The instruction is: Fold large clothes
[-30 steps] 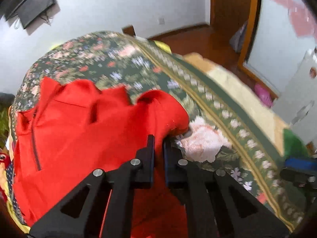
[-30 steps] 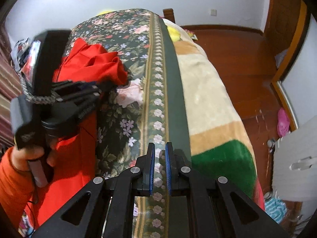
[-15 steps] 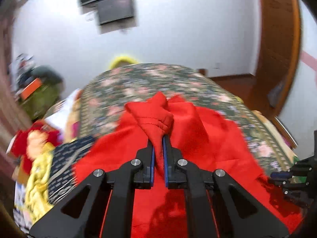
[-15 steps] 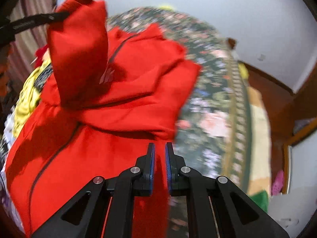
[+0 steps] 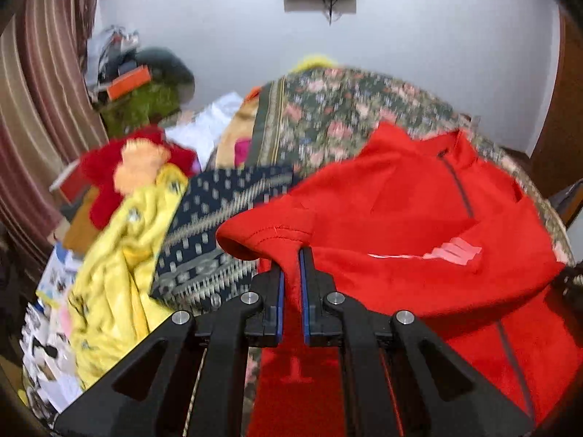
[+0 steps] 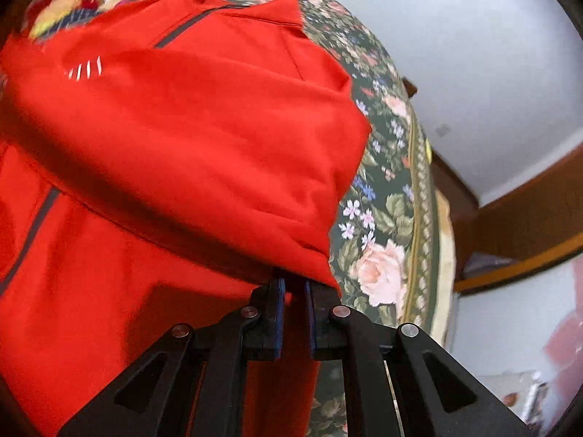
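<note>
Left wrist view: the left tool (image 5: 290,273) is pinching a hemmed edge of the red jacket (image 5: 419,218), the cloth drawn up in a narrow tongue between the blue pads. The jacket lies spread on the floral bedspread (image 5: 328,116), its grey zip running away from the tool and a white logo to the right of the zip. To the left of the jacket sit a dark patterned cloth (image 5: 218,225) and a crumpled yellow garment (image 5: 120,255). The risk here, as I judge it, is that only a thin fold is caught; a sideways pull could slip the hem out, or drag the patterned cloth lying against the jacket's edge along with it. The tool tips steeply down toward the bed, with the jacket mostly to its right.

Right wrist view: the right tool (image 6: 293,291) is pressed together on a lower corner of the red jacket (image 6: 182,127), whose doubled panel bulges above the pads and hides their tips. The floral bedspread (image 6: 382,255) shows to the right of the jacket, its border close by. A likely fault is uneven tension between the two grips, leaving the fold skewed or bunched. This tool points sharply downward, close over the jacket.
</note>
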